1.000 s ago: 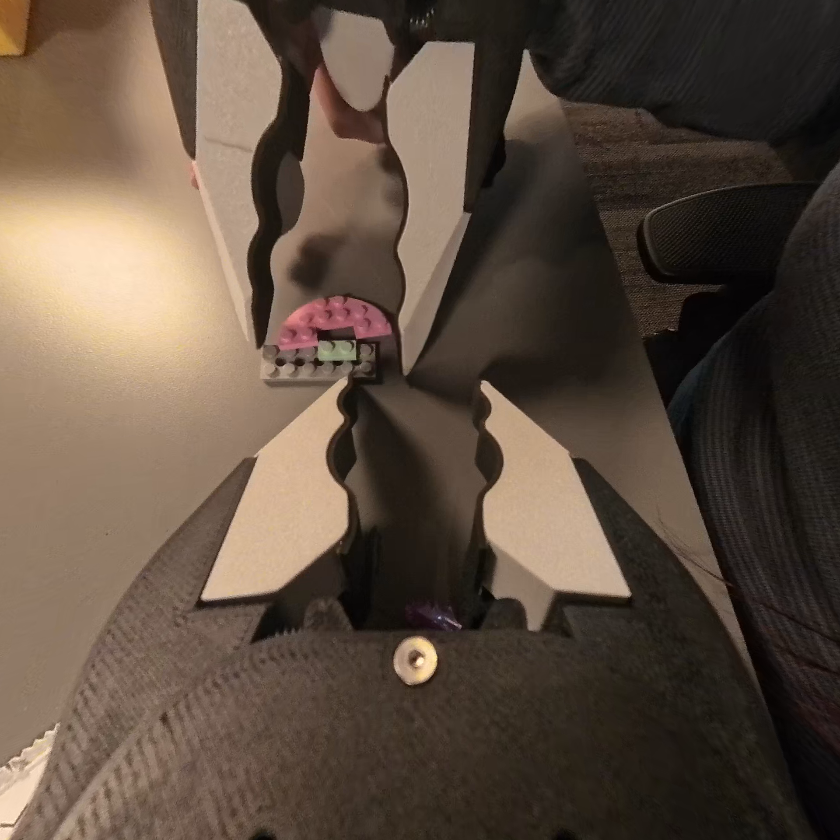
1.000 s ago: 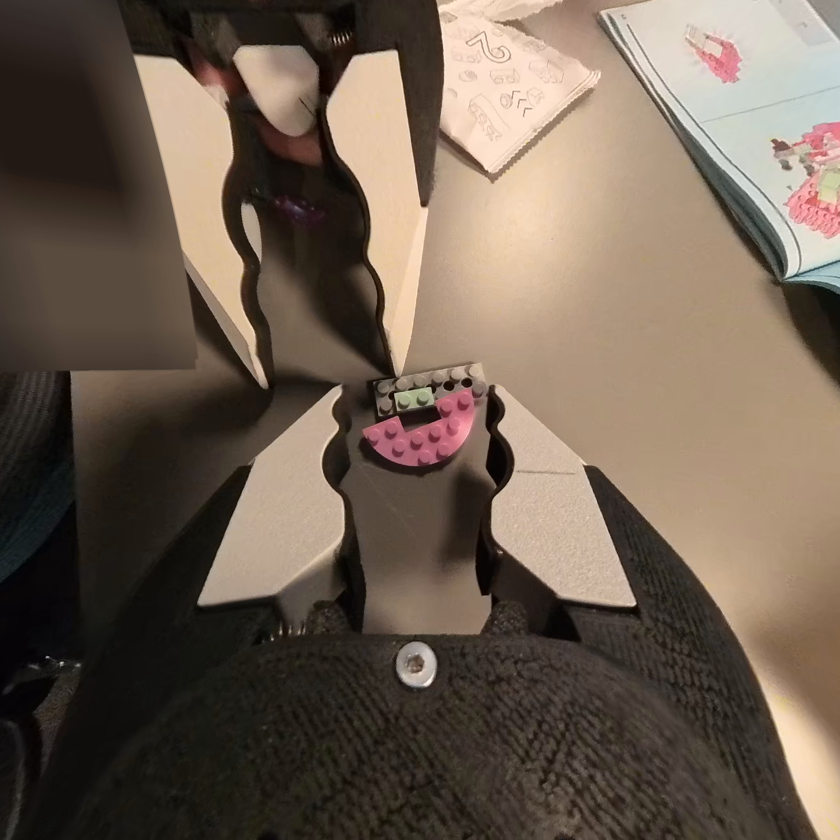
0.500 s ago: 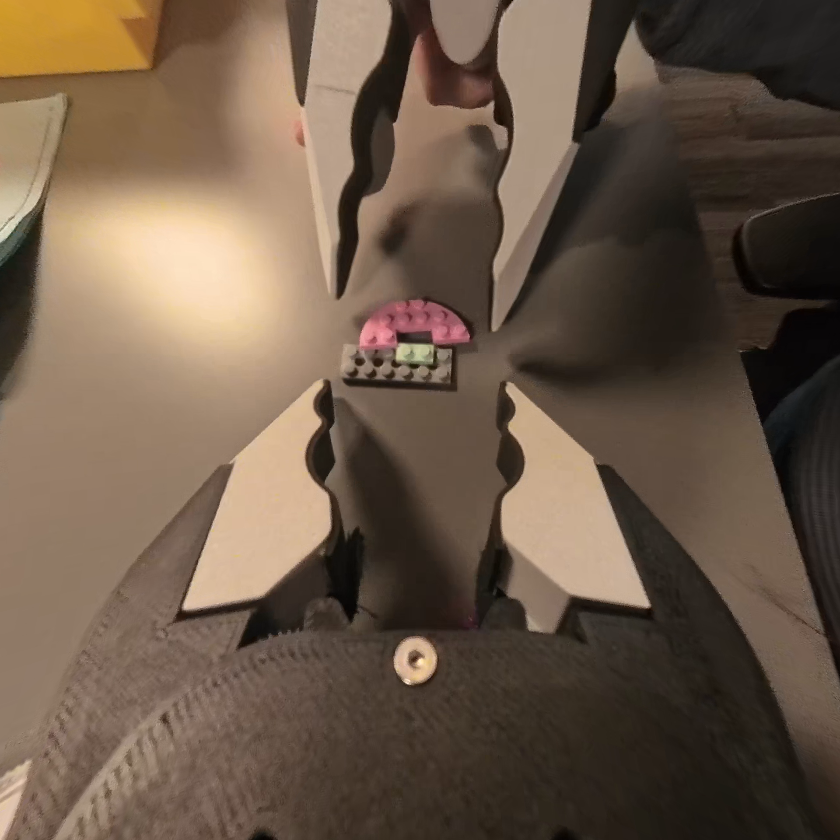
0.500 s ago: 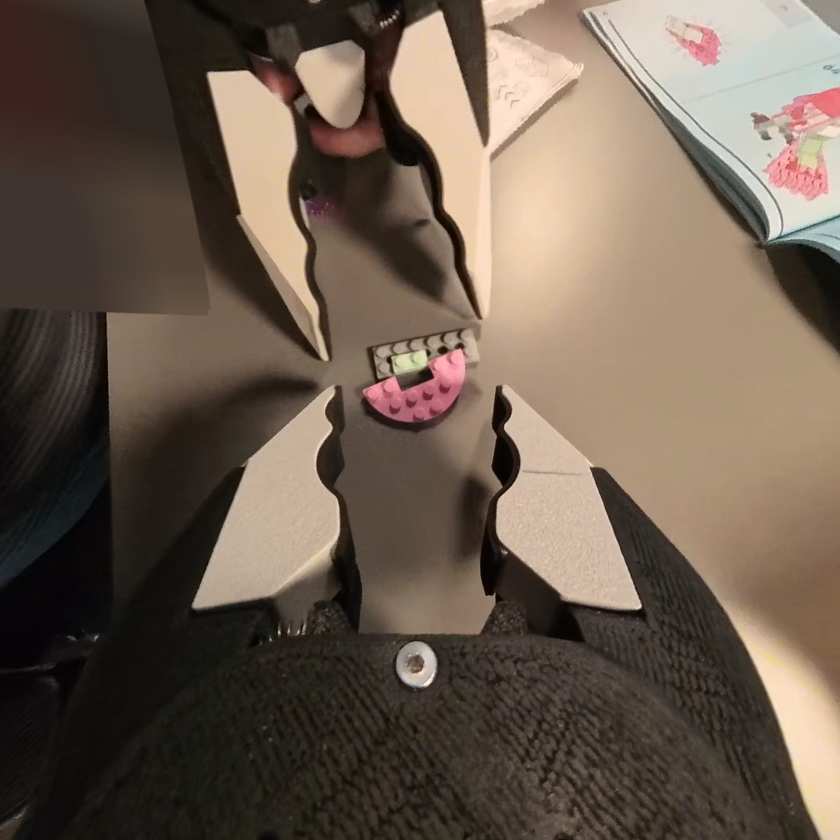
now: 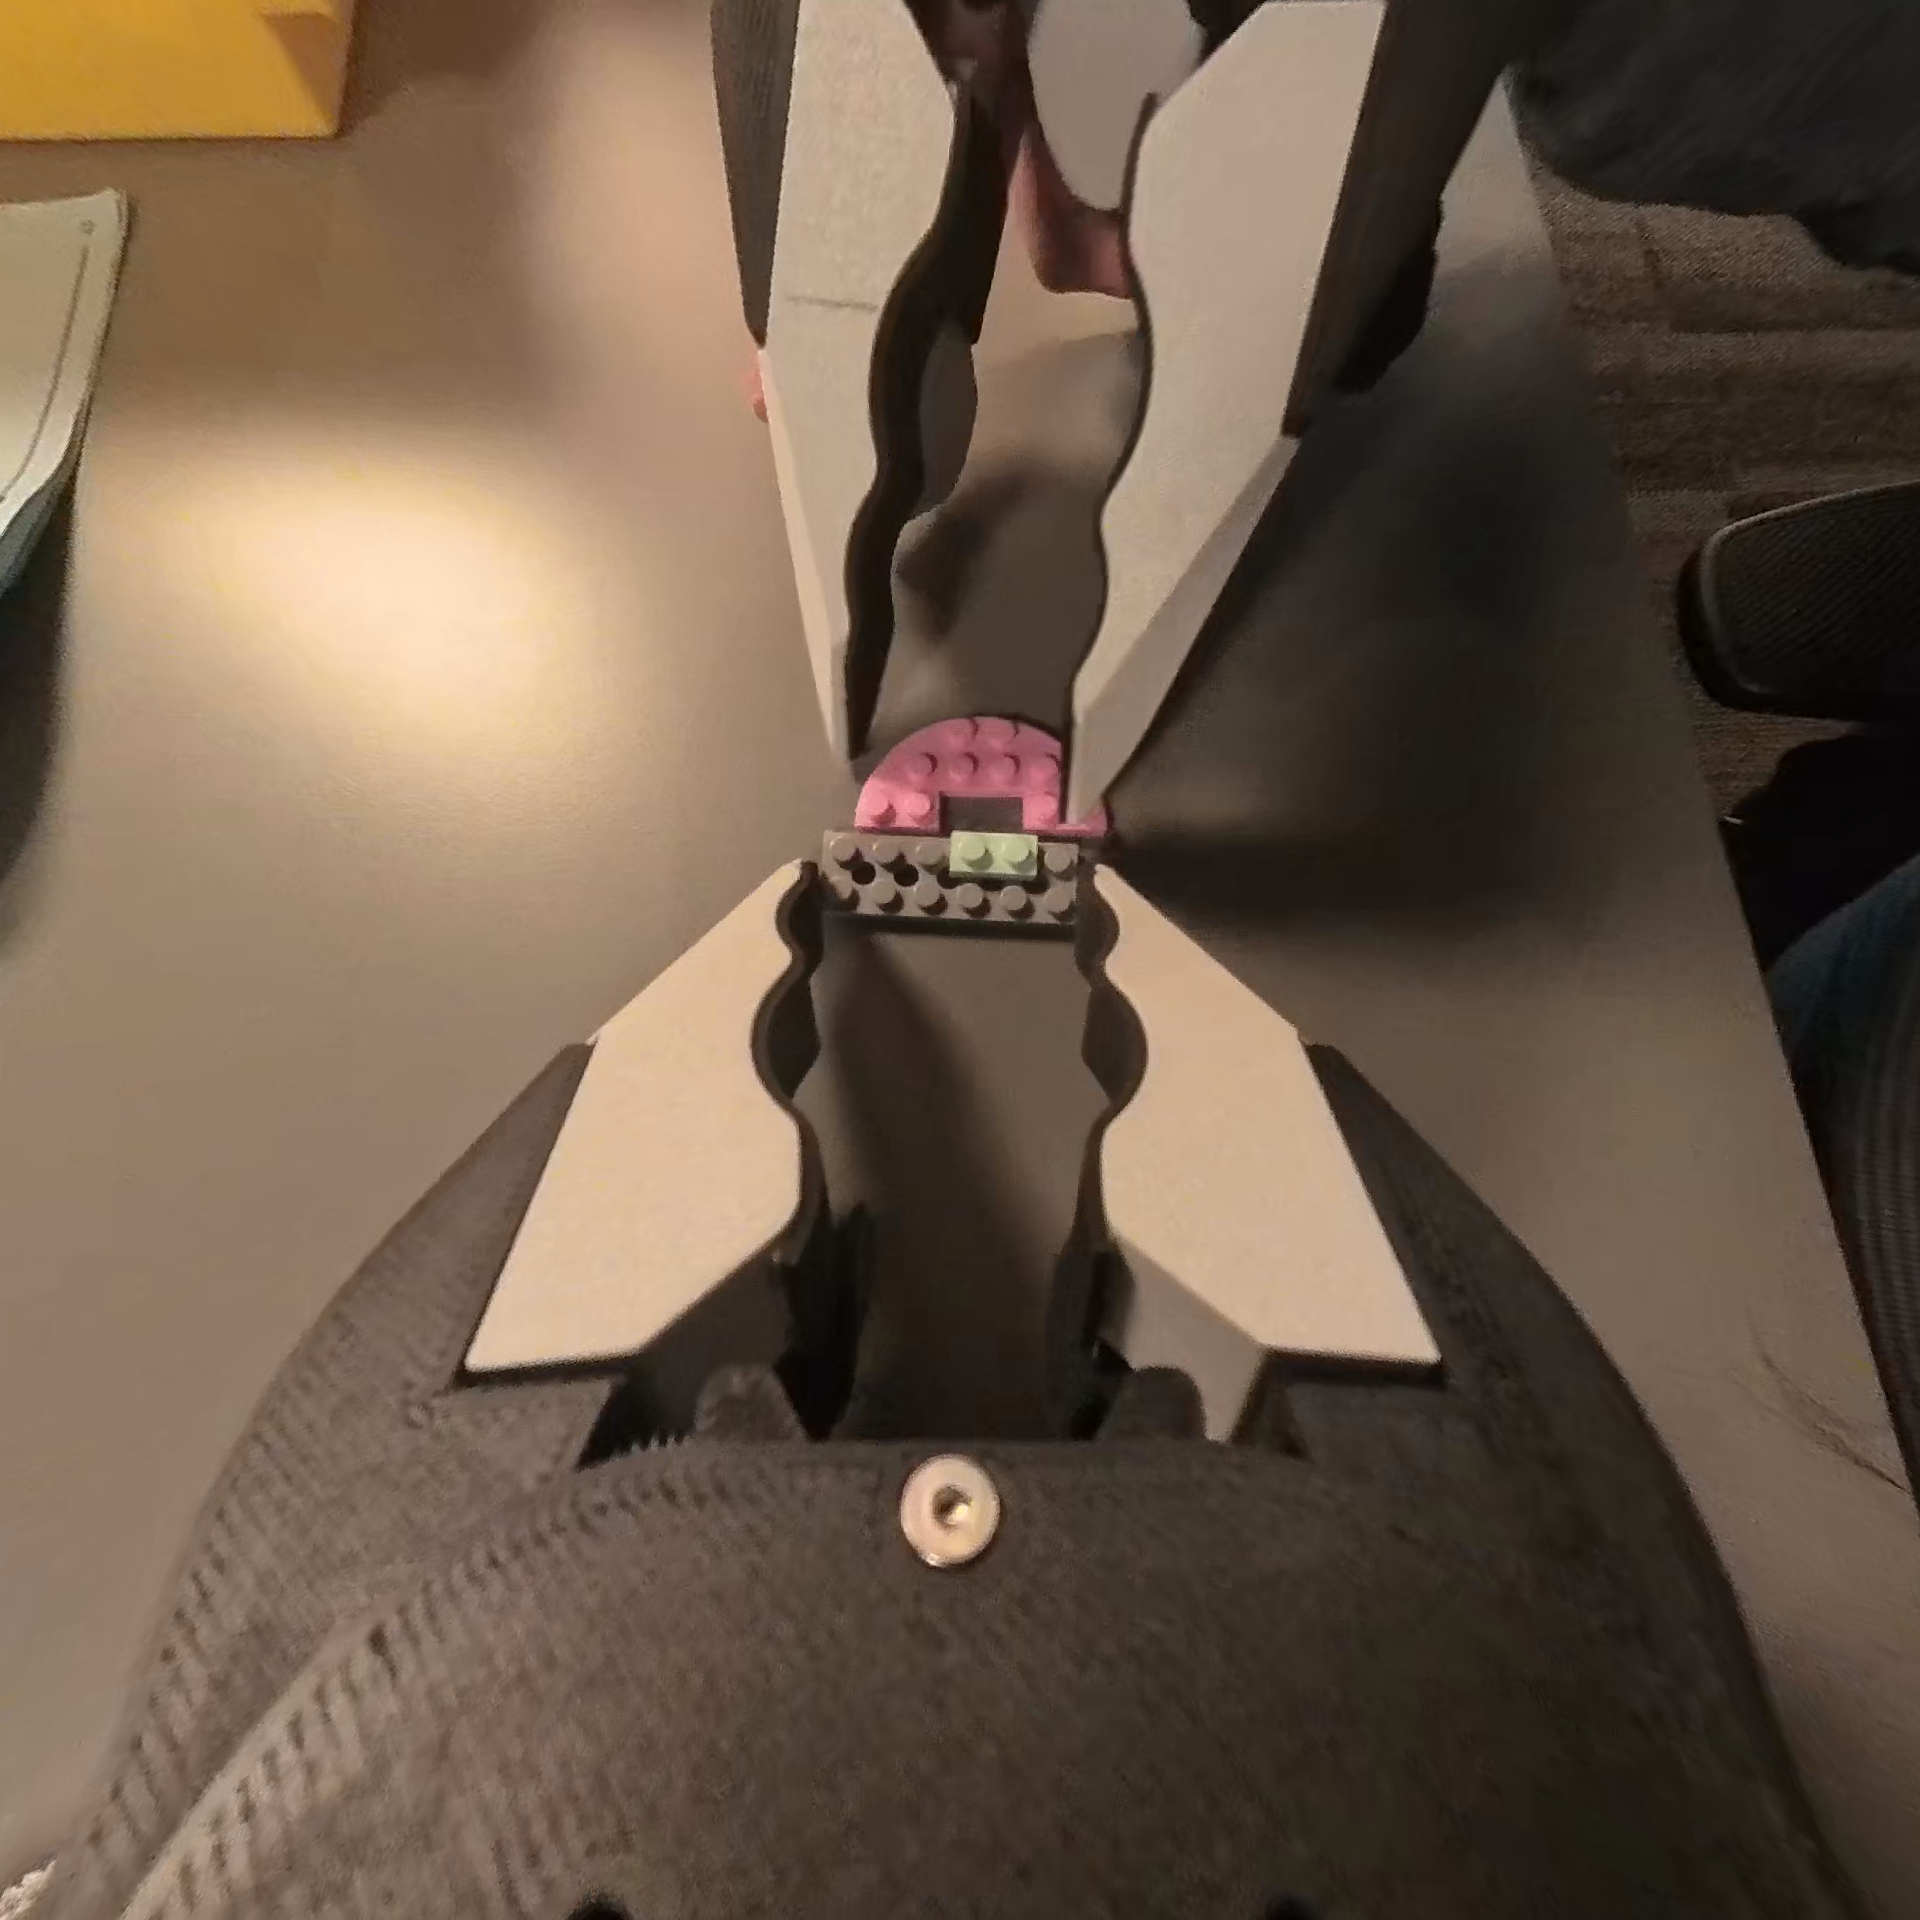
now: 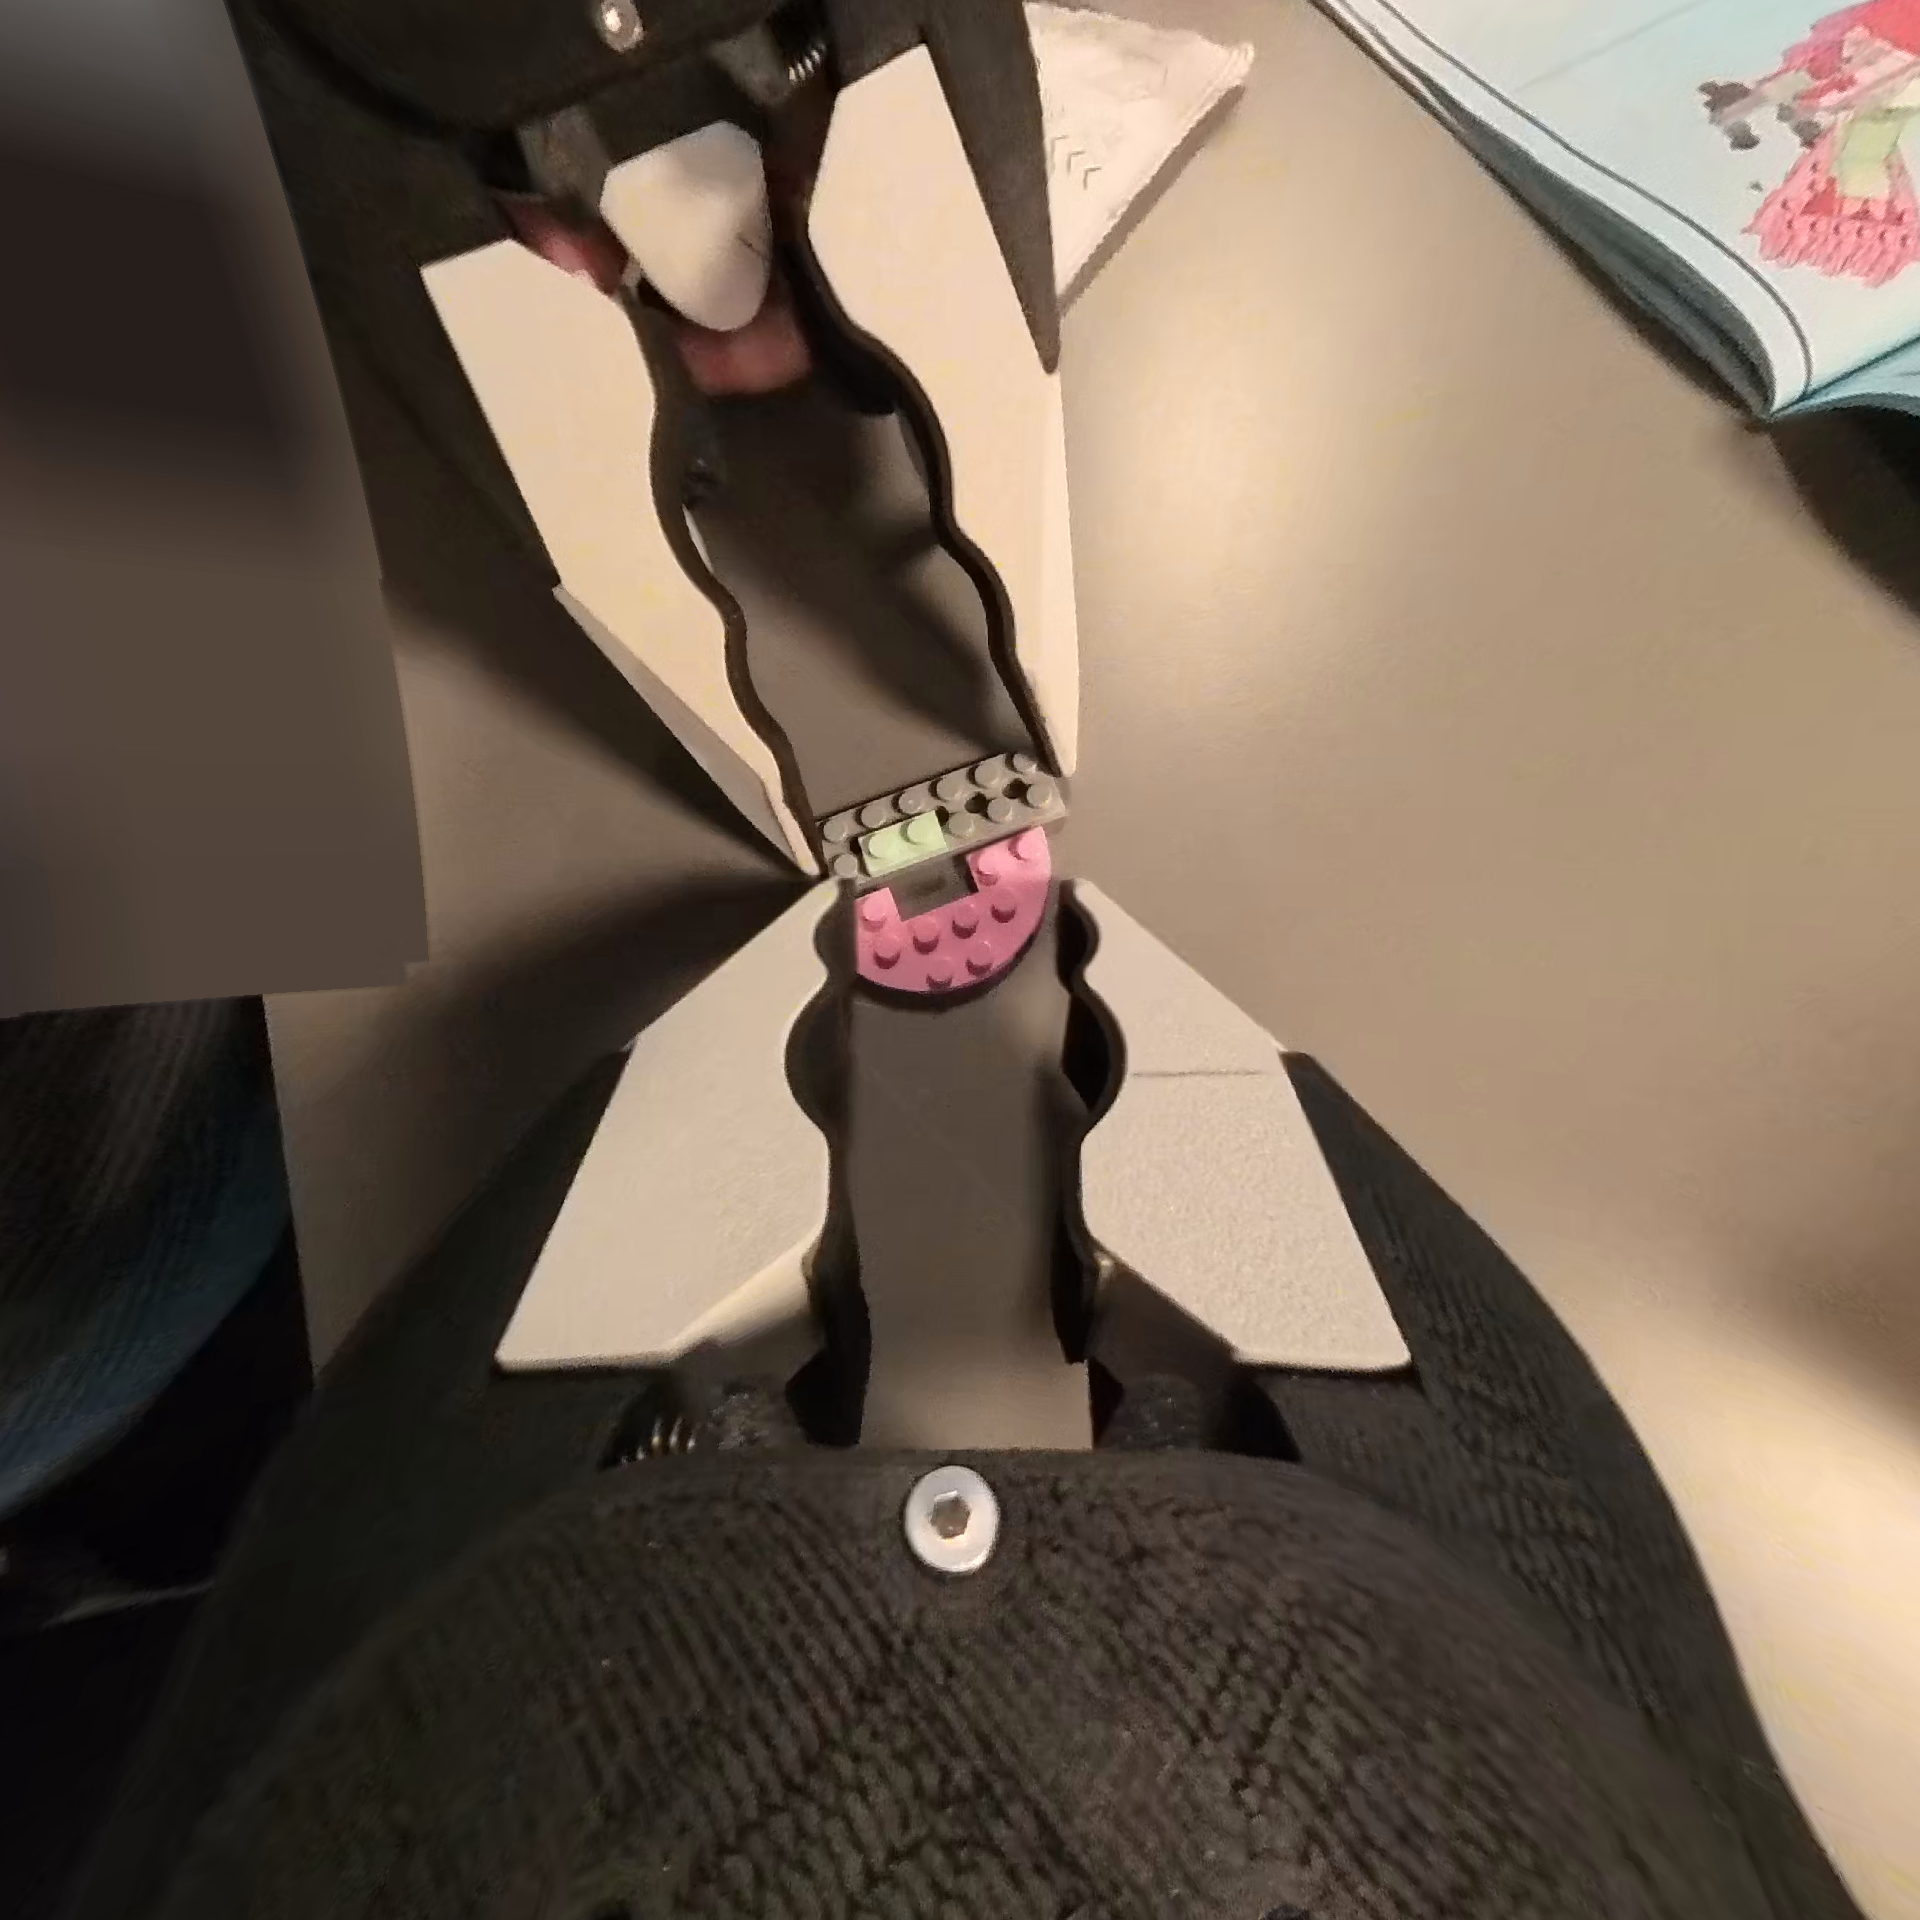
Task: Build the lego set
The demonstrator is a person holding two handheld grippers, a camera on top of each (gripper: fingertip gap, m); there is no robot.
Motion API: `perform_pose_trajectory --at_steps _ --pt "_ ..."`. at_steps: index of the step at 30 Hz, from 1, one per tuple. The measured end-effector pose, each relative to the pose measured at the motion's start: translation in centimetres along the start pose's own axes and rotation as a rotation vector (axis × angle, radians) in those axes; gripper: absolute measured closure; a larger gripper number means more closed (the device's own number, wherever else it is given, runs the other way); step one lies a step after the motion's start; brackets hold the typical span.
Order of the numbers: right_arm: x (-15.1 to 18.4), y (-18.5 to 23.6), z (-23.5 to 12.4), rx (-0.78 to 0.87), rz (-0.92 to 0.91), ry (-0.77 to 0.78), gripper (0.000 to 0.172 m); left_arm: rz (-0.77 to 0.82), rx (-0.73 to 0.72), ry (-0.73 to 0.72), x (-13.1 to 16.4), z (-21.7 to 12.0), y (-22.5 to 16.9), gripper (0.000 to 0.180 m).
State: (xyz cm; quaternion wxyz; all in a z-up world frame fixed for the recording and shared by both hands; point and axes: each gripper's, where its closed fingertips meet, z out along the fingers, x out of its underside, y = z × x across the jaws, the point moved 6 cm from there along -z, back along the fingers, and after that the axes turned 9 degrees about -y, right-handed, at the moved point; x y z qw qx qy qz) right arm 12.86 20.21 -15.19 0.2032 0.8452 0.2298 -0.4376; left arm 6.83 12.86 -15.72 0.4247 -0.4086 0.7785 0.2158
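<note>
My left gripper [image 5: 951,888] clamps the stiff, light grey plate [image 5: 935,885] by its short ends on the table [image 5: 416,831], while my right gripper [image 6: 940,904] pinches the pink half-round plate [image 6: 951,930] joined alongside it.

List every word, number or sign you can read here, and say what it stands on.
White printed sheet: marks too blurred to read.
Open booklet: coloured pictures only, no text that can be read.
Yellow box, grey studded plate, pink half-round plate: no writing.
</note>
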Motion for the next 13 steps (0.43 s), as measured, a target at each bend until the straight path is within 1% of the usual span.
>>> perform_pose_trajectory --at_steps 2,4,6,9,11,13 --pt "0.0 -0.1 0.1 0.025 0.018 0.005 0.145 0.009 -0.001 -0.001 0.0 0.0 -0.1 0.132" --pt "0.0 -0.1 0.0 0.043 0.031 0.01 0.149 0.019 0.004 -0.01 0.1 -0.1 -0.3 0.132" --pt "0.0 0.0 -0.1 0.05 0.035 0.006 0.148 0.033 0.001 -0.016 0.1 -0.2 -0.5 0.132" --pt "0.0 0.1 -0.4 0.069 0.053 -0.044 0.14 0.075 -0.022 -0.027 0.1 -0.5 -0.6 0.133" --pt "-0.3 -0.1 -0.7 0.08 0.107 -0.111 0.136 0.119 -0.052 -0.045 0.1 -0.7 -0.5 0.133" --pt "-0.8 -0.3 -0.8 0.076 0.223 -0.195 0.136 0.17 -0.09 -0.091 -0.2 -1.2 -0.4 0.133"
